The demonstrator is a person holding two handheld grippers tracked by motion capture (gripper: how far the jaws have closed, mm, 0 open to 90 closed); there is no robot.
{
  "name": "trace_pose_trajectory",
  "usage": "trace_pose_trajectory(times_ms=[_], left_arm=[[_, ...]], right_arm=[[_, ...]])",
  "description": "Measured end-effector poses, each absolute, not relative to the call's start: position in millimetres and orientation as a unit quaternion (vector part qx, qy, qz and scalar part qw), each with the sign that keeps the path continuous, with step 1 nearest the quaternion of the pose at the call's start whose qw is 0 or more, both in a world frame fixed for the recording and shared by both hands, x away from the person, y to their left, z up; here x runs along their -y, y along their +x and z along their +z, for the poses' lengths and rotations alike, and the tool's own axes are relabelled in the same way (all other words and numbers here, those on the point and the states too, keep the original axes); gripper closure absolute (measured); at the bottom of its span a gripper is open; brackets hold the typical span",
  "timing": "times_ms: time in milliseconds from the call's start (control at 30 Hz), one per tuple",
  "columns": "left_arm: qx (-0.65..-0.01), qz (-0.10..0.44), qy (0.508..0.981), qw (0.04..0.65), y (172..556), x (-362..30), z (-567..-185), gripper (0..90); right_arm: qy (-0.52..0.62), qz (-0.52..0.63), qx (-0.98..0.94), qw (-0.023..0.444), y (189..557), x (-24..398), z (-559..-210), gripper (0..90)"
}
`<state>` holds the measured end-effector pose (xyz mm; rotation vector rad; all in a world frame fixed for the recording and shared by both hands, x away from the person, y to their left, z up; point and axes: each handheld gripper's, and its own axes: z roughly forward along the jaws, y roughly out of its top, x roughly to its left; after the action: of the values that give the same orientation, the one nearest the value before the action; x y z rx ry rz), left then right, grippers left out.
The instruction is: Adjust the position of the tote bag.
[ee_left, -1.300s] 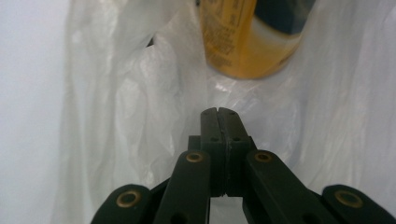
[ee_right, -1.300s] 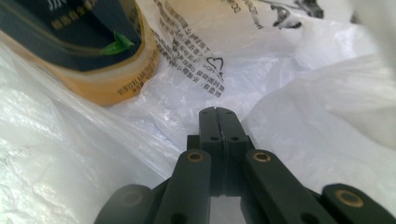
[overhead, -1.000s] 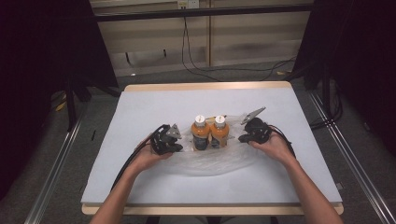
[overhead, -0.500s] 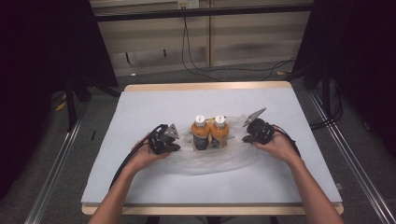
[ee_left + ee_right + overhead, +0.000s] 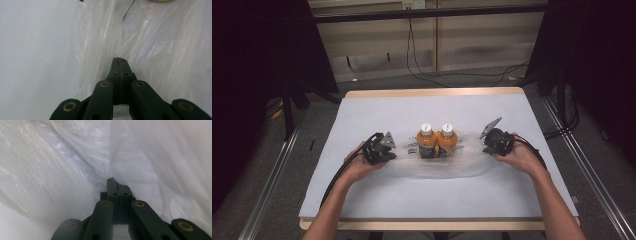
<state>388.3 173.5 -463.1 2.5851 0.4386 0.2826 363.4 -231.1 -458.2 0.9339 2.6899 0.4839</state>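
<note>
I am holding the left claw (image 5: 388,148) clenched on the left edge of the clear plastic bag (image 5: 462,162), which is lying mid-surface around two upright orange juice bottles (image 5: 437,141). On the right, the right claw (image 5: 490,145) is clenching the bag's other edge. I am judging that pulling the two sides unevenly could tip the bottles, or the thin film could slip free or tear. The high view is giving me the bottles standing between both claws on the white surface (image 5: 362,107); the left gripper view is showing the film (image 5: 155,50) bunching at the closed tips (image 5: 119,60), as is the right gripper view (image 5: 117,181).
</note>
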Motion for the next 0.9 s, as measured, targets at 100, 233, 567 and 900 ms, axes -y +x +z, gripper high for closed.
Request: trace_pose_trajectory(times_ms=[100, 233, 567, 900], left_arm=[[-0.155, 0.109, 0.952, 0.240, 387.9, -175.6, -462.2, 90.0], [-0.154, 0.112, 0.952, 0.238, 387.0, -177.8, -462.2, 90.0], [-0.156, 0.114, 0.951, 0.240, 382.8, -187.2, -462.4, 90.0], [-0.158, 0.101, 0.950, 0.251, 382.7, -193.9, -462.9, 90.0]], right_arm=[[0.318, 0.162, -0.926, 0.125, 363.8, 237.1, -457.4, 90.0], [0.325, 0.147, -0.926, 0.127, 361.0, 247.4, -456.1, 90.0], [0.331, 0.172, -0.923, 0.098, 354.9, 271.8, -456.4, 90.0], [0.325, 0.181, -0.924, 0.095, 346.1, 275.8, -456.6, 90.0]])
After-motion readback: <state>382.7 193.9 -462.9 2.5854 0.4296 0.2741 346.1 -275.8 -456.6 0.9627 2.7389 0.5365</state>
